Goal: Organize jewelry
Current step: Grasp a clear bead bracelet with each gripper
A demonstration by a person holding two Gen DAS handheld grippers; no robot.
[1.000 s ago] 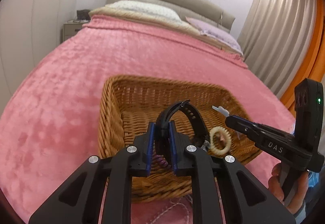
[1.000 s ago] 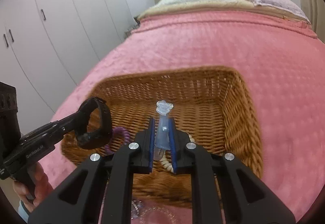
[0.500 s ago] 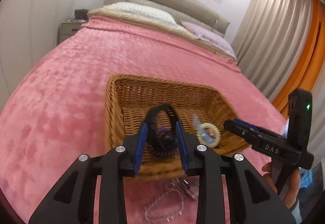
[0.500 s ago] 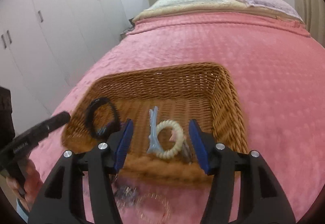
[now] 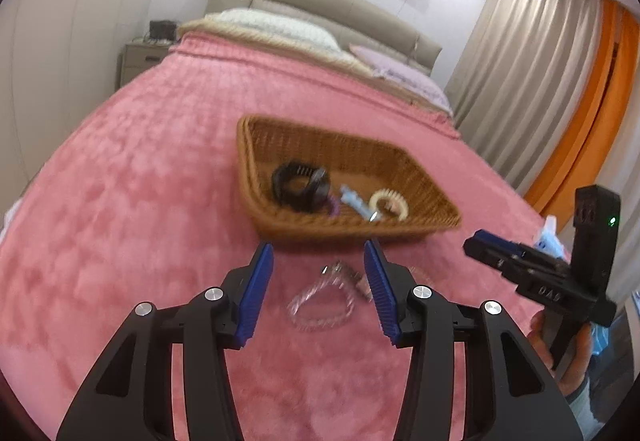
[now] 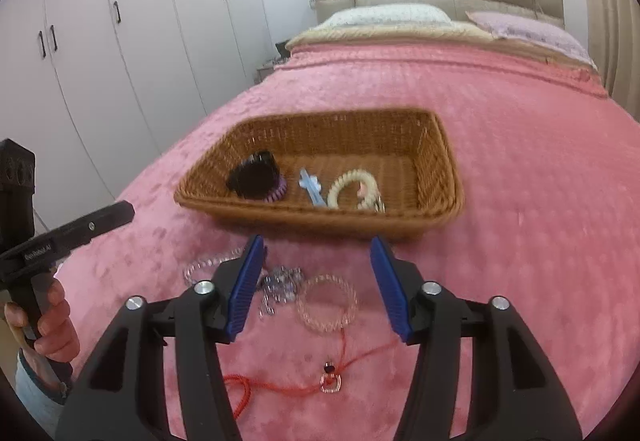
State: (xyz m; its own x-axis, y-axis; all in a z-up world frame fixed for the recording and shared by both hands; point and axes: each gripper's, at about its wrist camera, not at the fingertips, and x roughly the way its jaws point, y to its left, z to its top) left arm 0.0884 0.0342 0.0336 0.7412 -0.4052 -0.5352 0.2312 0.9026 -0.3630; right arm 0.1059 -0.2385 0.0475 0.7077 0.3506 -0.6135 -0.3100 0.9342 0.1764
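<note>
A wicker basket point(image 5: 432, 197) point(image 6: 444, 161) sits on the pink bedspread. In it lie a black watch band point(image 5: 300, 183) point(image 6: 256, 179), a blue hair clip point(image 5: 354, 201) point(image 6: 312, 187) and a cream bead bracelet point(image 5: 390, 201) point(image 6: 352, 187). My left gripper point(image 5: 318, 255) is open and empty, above a clear bead bracelet point(image 5: 320, 305) in front of the basket. My right gripper point(image 6: 316, 251) is open and empty, above a pink clear bracelet point(image 6: 328, 307), a crystal cluster point(image 6: 280, 281) and a red cord necklace point(image 6: 332, 377).
Another clear bracelet point(image 6: 204, 265) lies left of the right gripper's left finger. The other gripper shows at each view's edge point(image 5: 536, 273) point(image 6: 68, 235). White wardrobes point(image 6: 120, 41) stand left of the bed, curtains point(image 5: 520, 89) on the right, pillows point(image 6: 392, 17) at the headboard.
Both grippers opened and dropped the watch band and the blue clip into the basket, then pulled back toward the near edge of the bed. Loose jewelry in front of the basket came into view.
</note>
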